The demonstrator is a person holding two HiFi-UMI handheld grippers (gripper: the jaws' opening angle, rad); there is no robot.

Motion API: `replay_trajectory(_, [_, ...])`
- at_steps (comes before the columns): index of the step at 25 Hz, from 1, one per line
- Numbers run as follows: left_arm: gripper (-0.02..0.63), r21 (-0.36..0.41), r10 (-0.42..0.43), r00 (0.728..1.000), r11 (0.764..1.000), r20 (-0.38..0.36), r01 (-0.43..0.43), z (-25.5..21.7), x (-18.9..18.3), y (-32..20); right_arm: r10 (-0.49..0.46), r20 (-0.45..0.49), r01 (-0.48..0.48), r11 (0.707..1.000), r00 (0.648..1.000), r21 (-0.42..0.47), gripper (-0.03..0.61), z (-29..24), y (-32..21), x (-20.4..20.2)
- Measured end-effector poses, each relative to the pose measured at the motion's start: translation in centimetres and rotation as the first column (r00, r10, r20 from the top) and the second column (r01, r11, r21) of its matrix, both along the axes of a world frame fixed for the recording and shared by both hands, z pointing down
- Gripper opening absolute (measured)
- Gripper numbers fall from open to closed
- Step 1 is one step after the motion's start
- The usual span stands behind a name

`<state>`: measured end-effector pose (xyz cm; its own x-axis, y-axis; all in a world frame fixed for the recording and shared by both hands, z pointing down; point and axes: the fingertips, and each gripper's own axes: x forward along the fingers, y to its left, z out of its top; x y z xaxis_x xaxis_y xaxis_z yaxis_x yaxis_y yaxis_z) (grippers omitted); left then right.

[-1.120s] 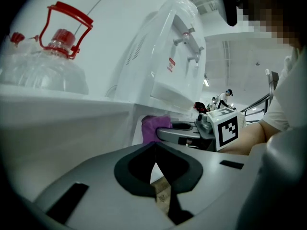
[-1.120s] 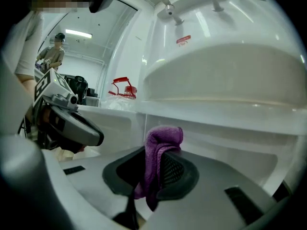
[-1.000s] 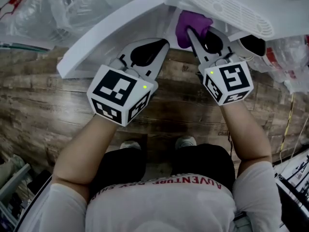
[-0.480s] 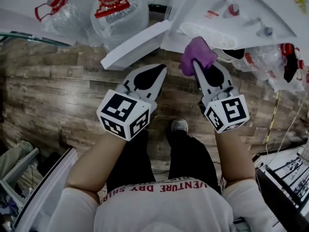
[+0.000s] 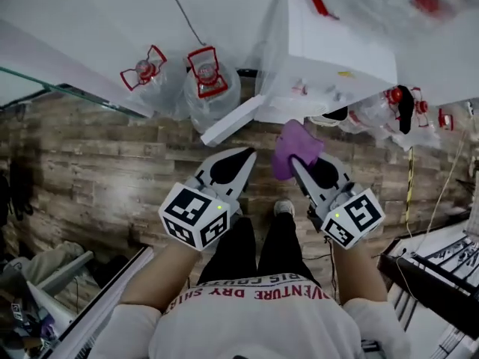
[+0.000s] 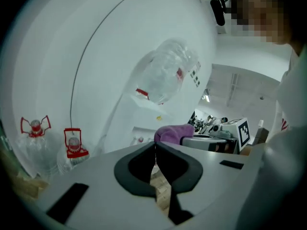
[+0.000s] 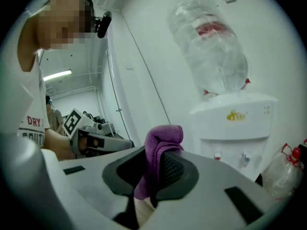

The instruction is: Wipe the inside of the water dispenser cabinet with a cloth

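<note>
Head view: wood-plank floor (image 5: pixel 90 170), white water dispenser (image 5: pixel 340 51) and spare bottles (image 5: pixel 213 88) against the wall, right gripper (image 5: pixel 297 161) clamped on the purple cloth (image 5: pixel 294 145) just in front of the dispenser, left gripper (image 5: pixel 250 154) pinched closed on nothing.

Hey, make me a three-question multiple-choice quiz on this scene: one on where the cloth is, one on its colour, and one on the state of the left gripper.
1. Where is the cloth?
A) in the left gripper
B) in the right gripper
C) in neither gripper

2. What colour is the cloth?
A) green
B) white
C) purple

3. How does the left gripper stand?
A) shut, empty
B) wide open
C) shut on the cloth

Answers: 1 B, the right gripper view shows it pinched between the jaws. 2 C, it looks purple in every view. 3 A, the jaws meet with nothing between them.
</note>
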<state>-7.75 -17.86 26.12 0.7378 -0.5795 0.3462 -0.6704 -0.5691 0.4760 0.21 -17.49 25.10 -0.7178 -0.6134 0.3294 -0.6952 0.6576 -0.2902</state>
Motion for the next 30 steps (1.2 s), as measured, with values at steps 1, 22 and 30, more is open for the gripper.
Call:
replay_trajectory(1, [0.028, 0.014, 0.017, 1.0, 1.0, 0.002, -0.017, -2.0, -0.3, 0.3, -0.004, 0.011, 0.004, 1.0, 1.0, 0.017, 0.063, -2.3, 0.5, -0.5])
replay_trajectory(22, [0.028, 0.252, 0.065, 0.996, 0.966, -0.062, -0.047, -25.3, 5.5, 21.1, -0.161, 0.171, 0.106, 0.95, 0.972, 0.294, 0.063, -25.8, 22.0, 6.0])
replay_trajectory(30, [0.028, 0.314, 0.096, 0.995, 0.946, -0.036, -0.08, -27.9, 10.3, 30.8, -0.137, 0.168, 0.067, 0.927, 0.976, 0.369, 0.063, -29.1, 31.8, 11.0])
